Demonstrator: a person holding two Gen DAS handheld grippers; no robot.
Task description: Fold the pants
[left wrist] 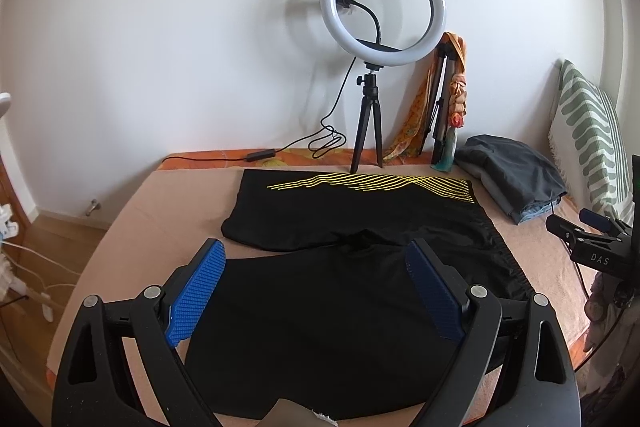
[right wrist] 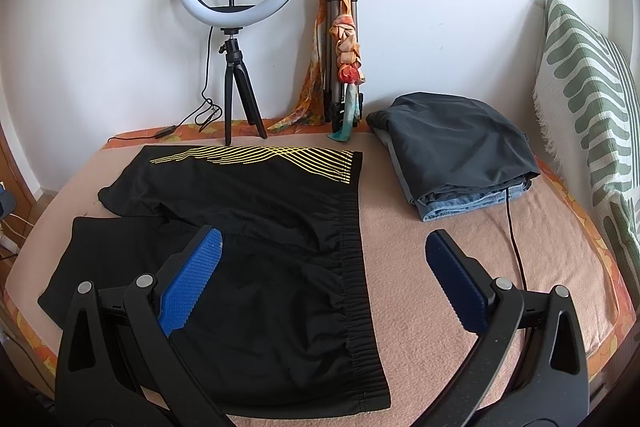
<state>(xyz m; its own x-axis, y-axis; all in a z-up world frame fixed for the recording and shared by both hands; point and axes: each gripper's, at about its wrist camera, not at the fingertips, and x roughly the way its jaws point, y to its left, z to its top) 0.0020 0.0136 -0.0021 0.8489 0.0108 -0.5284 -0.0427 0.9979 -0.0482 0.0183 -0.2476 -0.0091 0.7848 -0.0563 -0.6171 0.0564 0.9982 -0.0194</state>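
Observation:
Black shorts [left wrist: 320,315] with yellow wavy lines on the far leg lie spread flat on the pink-covered bed [left wrist: 160,211], waistband to the right. They also show in the right wrist view [right wrist: 256,251]. My left gripper [left wrist: 316,247] is open and empty, hovering above the near leg, blue pads apart. My right gripper [right wrist: 322,241] is open and empty, hovering over the waistband [right wrist: 356,267], its left finger above the fabric, its right finger above bare bed.
A ring light on a tripod [left wrist: 370,131] stands at the bed's far edge by the wall, beside a folded tripod with an orange scarf [right wrist: 344,67]. A stack of folded clothes [right wrist: 456,151] lies at the right. A green-striped pillow [right wrist: 588,99] leans far right. A cable [right wrist: 514,235] crosses the bed.

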